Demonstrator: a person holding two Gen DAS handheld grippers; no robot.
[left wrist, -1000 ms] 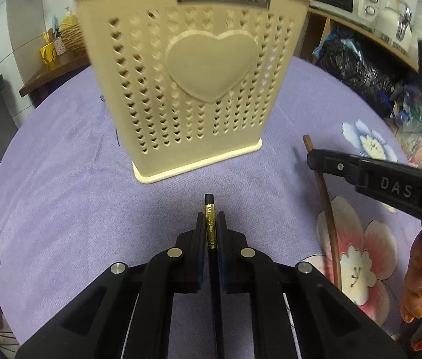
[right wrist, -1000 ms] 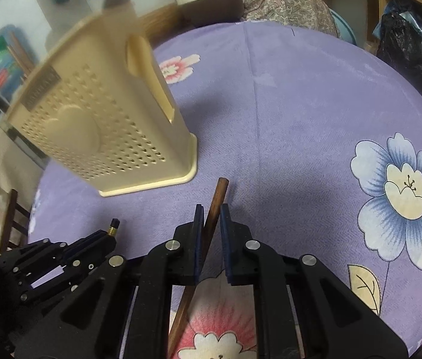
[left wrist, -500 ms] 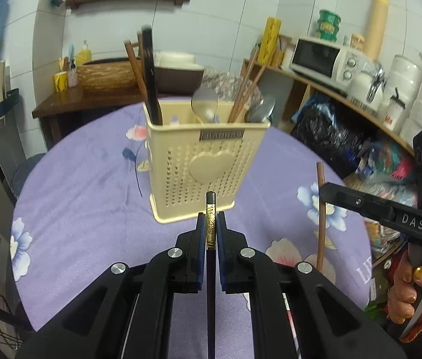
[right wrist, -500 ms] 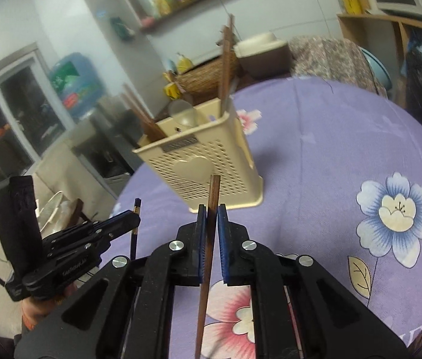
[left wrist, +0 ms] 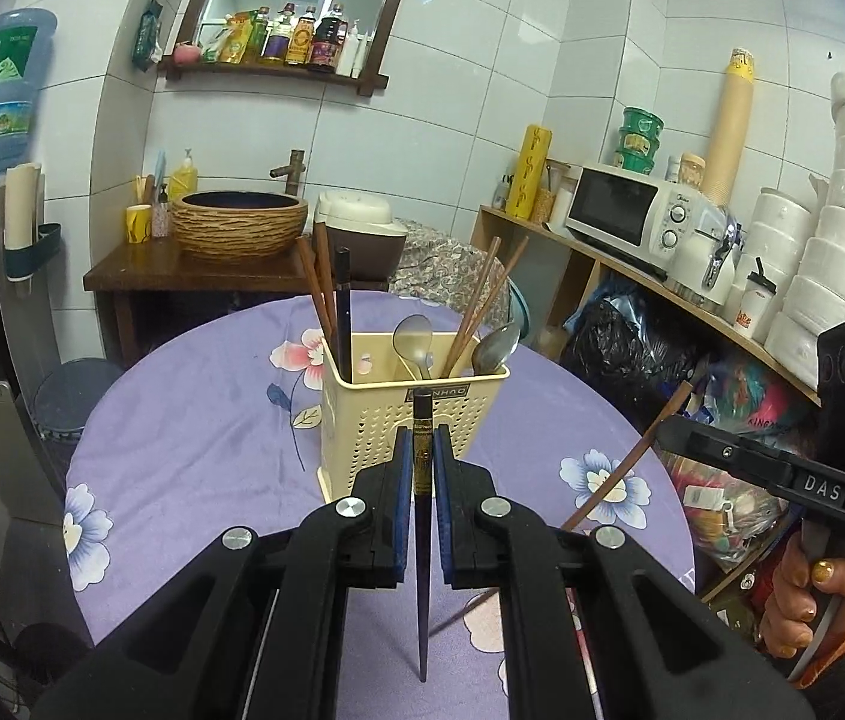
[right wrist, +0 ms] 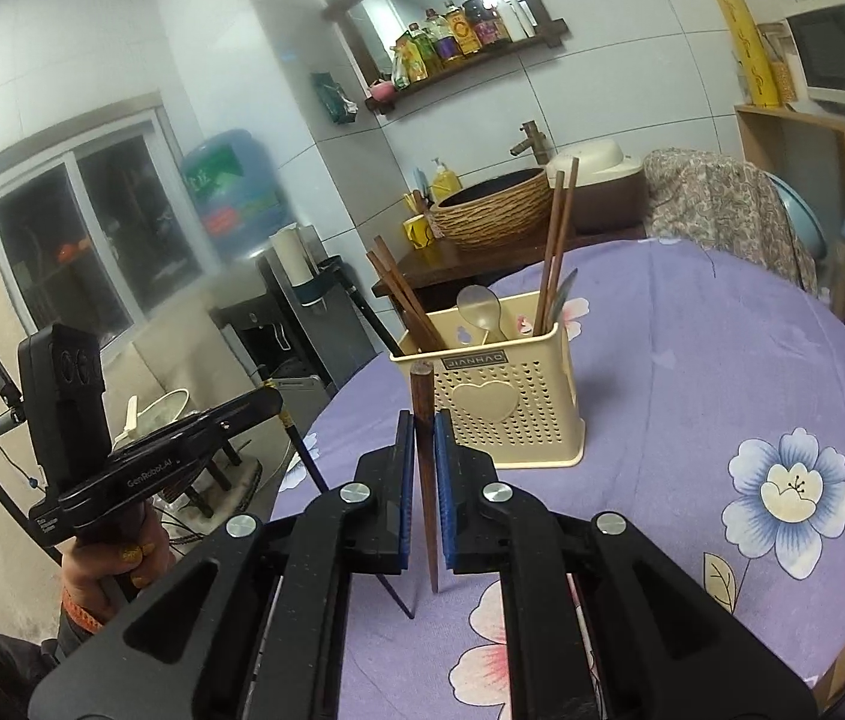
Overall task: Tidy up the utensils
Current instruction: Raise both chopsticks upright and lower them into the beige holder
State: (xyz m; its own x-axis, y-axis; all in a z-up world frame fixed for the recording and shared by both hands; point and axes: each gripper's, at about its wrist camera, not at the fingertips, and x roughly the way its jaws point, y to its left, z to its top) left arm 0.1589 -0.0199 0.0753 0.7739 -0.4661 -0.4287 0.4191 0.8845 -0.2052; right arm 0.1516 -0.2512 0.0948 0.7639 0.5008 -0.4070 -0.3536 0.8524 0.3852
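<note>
**Two chopsticks held up in front of the holder**

The left gripper (left wrist: pixel 422 468) is clamped on a black chopstick (left wrist: pixel 422 540) with a gold band near its top. The stick stands nearly upright between the blue pads, its blunt end just above the fingers and its thin tip hanging well below them, over the tabletop (left wrist: pixel 194 420).

The right gripper (right wrist: pixel 422 456) is clamped the same way on a brown chopstick (right wrist: pixel 425 480), thick end up, pointed end down, clear of the purple flowered cloth. In the left view that brown stick (left wrist: pixel 632 450) slants from the right gripper's fingers (left wrist: pixel 698 438) down toward the cloth. In the right view the black stick (right wrist: pixel 308 462) slopes down from the left gripper's nose (right wrist: pixel 254 405). A hand with yellow-painted nails (left wrist: pixel 806 600) grips the right handle; another (right wrist: pixel 116 570) grips the left.

Ahead of both grippers stands the cream holder (left wrist: pixel 410 420), perforated, with a heart on its front, upright on the tabletop. It is near but apart from both held sticks. Already in it: brown chopsticks (left wrist: pixel 317 294) and one black stick leaning at the left, two spoons (left wrist: pixel 416 342) in the middle and right, and another brown pair (left wrist: pixel 482 306) slanting out to the right.

Behind the tabletop sit a woven basin (left wrist: pixel 239 222) on a dark stand and a microwave (left wrist: pixel 626 204) on a shelf.
</note>
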